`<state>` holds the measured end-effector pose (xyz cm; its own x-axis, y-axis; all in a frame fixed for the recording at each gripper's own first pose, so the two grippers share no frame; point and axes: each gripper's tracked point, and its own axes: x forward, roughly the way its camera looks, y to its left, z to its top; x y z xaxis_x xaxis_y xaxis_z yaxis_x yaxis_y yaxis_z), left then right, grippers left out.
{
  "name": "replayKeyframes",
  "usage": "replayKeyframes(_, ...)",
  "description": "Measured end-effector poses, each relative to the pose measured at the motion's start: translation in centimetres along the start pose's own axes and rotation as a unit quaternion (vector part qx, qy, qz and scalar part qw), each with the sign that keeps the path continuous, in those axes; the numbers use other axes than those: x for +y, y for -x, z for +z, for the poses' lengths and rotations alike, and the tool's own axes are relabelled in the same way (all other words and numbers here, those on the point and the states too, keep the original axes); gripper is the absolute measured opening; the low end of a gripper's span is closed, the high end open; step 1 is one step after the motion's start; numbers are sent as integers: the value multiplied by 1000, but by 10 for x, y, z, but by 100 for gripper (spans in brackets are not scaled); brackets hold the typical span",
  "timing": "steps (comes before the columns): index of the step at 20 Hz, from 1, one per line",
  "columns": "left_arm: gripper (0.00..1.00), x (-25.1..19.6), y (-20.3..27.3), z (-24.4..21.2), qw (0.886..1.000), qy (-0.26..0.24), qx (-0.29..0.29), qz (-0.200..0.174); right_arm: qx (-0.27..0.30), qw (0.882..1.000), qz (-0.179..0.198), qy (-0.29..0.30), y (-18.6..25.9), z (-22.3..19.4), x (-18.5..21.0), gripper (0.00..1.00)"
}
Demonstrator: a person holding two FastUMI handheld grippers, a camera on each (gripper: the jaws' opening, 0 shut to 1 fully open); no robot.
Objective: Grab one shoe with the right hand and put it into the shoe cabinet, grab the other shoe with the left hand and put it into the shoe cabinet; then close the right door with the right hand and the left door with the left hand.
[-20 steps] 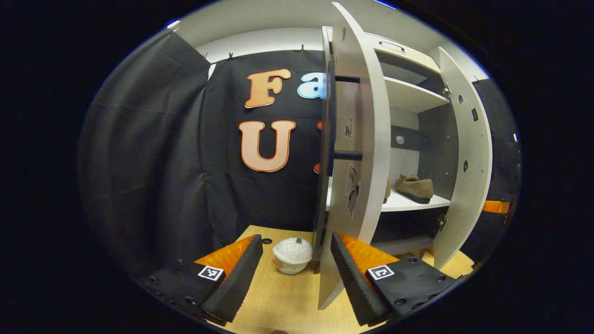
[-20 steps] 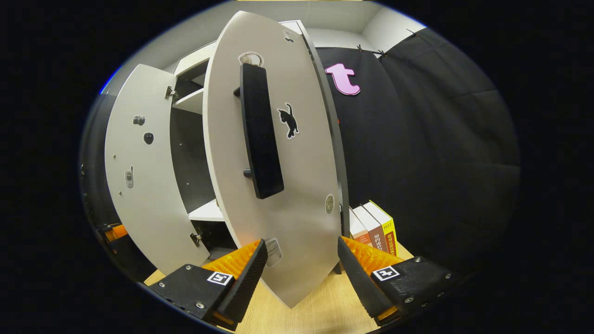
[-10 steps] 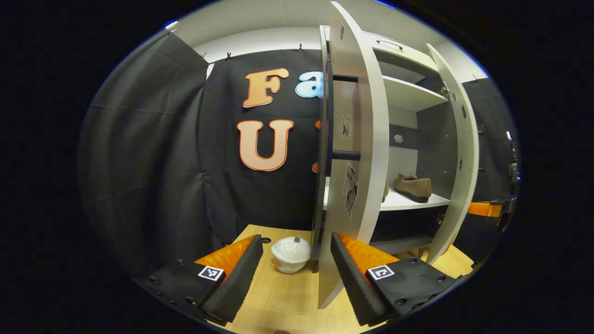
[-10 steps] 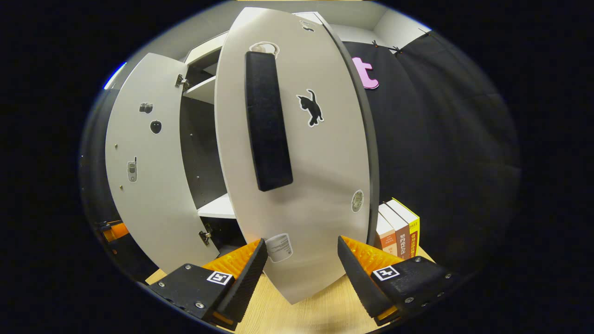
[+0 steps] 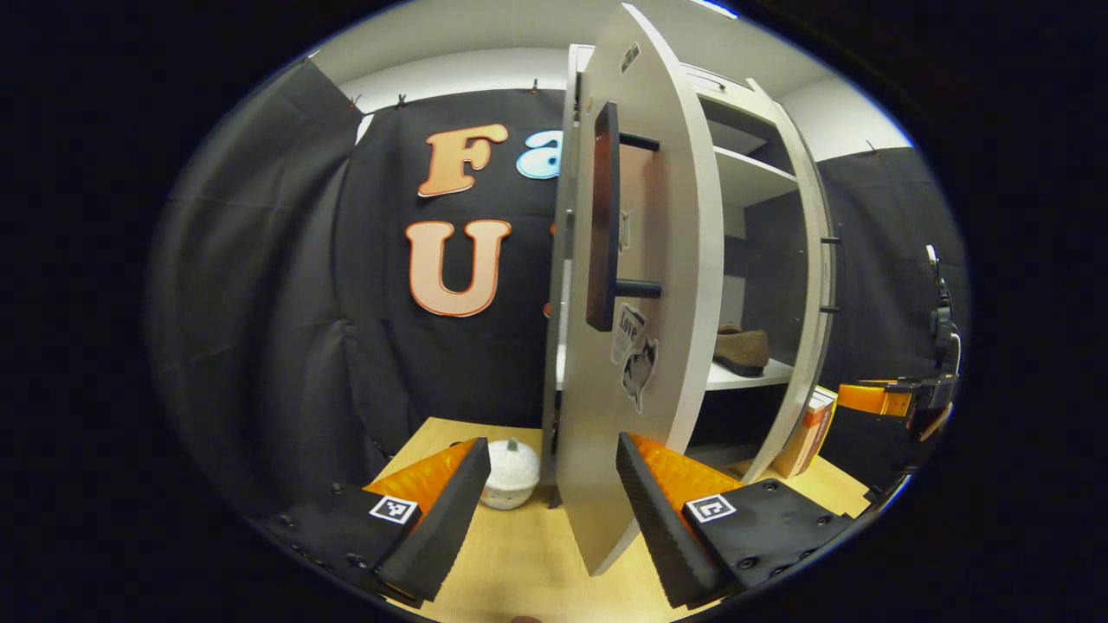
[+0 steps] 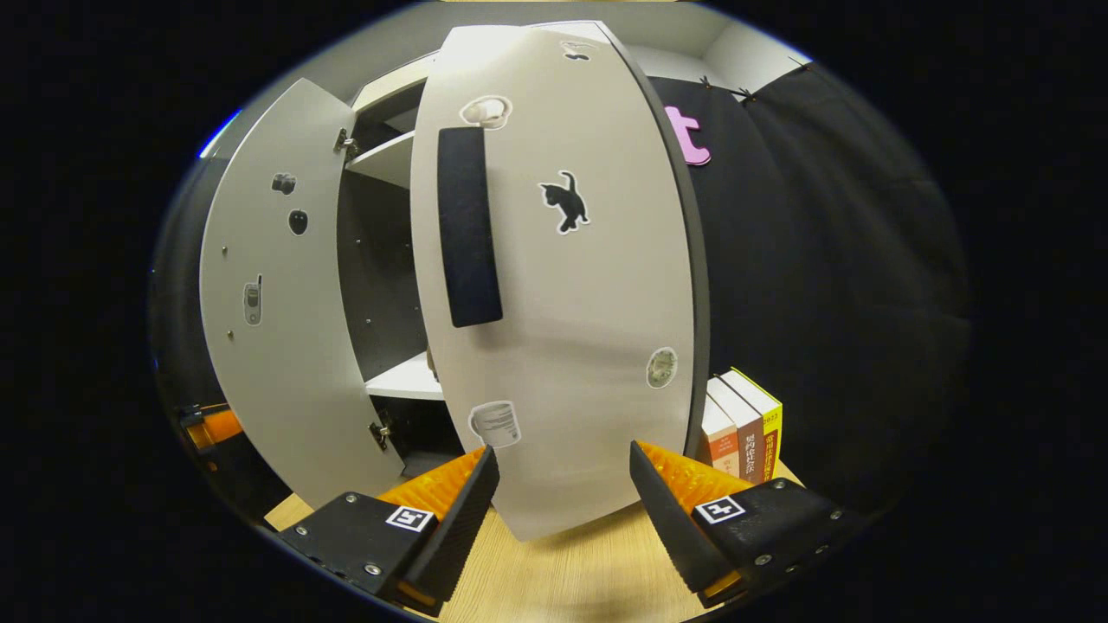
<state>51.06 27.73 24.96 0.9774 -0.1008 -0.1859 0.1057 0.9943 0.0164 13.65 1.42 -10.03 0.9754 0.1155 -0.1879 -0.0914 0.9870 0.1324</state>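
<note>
1. Pale wood is the table top [image 5: 519, 554] that I see under both tools; the white shoe cabinet [image 5: 736, 173] stands on it against the black cloth wall [image 5: 260, 285], with grey room wall above.
2. On that top, in my left gripper view, a small white pumpkin-shaped ornament [image 5: 511, 472] sits by the cabinet's foot; in my right gripper view a row of books [image 6: 740, 424] stands upright just beside the cabinet's right side.
3. Compared with a second ago, the right door [image 6: 563, 285] has swung further toward the cabinet, so in my left gripper view it now shows nearly edge-on [image 5: 809, 285] and the opening looks narrower.
4. The left door [image 5: 636, 285] also shows more of its outer face than before, its dark handle [image 5: 602, 234] running vertically.
5. One brown shoe [image 5: 743, 349] lies on the lower shelf, long axis roughly level across the shelf; the doors hide most of it, so I cannot tell where the toe points.
6. My left gripper [image 5: 550, 510] has its fingers spread apart, holding nothing, with the left door's lower edge between them.
7. My right gripper [image 6: 563, 519] is likewise spread, with the right door's bottom edge between its fingers.
</note>
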Motion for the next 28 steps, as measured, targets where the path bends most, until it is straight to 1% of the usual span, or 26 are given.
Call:
replayKeyframes(2,97,-25,-12,-2,1000,5,2,-25,-1,1000,-8,-2,9,-1,-11,94)
replayKeyframes(3,95,-37,-19,-2,999,8,3,-37,-1,1000,-13,-3,14,-2,-16,94)
replayKeyframes(4,97,-48,-26,-2,999,9,4,-47,-1,1000,-18,-3,20,-3,-22,94)
replayKeyframes(5,95,-60,-34,-3,998,12,6,-58,-1,1000,-22,-4,25,-4,-28,94)
replayKeyframes(6,97,-72,-41,-4,997,19,11,-71,0,1000,-27,-4,30,-5,-33,94)
replayKeyframes(7,95,-85,-45,-8,996,32,19,-84,1,999,-32,-3,34,-6,-38,94)
replayKeyframes(8,99,-95,-45,-9,995,45,24,-89,2,999,-37,-3,38,-7,-44,94)
replayKeyframes(9,99,-104,-45,-5,995,48,16,-90,2,999,-42,-3,43,-6,-48,94)
replayKeyframes(10,98,-105,-43,-2,995,43,10,-85,1,999,-48,-3,48,-4,-54,94)
replayKeyframes(12,99,-105,-31,7,997,27,6,-78,-3,998,-58,-2,60,2,-64,94)
replayKeyframes(13,97,-103,-24,13,997,24,1,-76,-7,998,-64,-3,64,7,-69,94)
replayKeyframes(16,97,-78,-3,42,998,36,-14,-56,-21,997,-79,-7,78,29,-82,94)
replayKeyframes(17,95,-68,4,55,998,42,-23,-48,-25,996,-82,-6,82,38,-84,94)
replayKeyframes(18,97,-57,12,67,998,47,-30,-39,-29,996,-83,-4,85,46,-86,94)
replayKeyframes(24,99,7,57,135,996,42,-73,19,-48,995,-79,30,109,91,-80,94)
replayKeyframes(26,94,20,71,148,996,39,-77,32,-60,994,-79,43,116,108,-75,94)
replayKeyframes(27,94,26,77,156,995,37,-83,38,-66,994,-79,47,121,118,-72,94)
replayKeyframes(28,99,29,83,165,994,32,-91,43,-75,993,-79,51,126,127,-70,94)
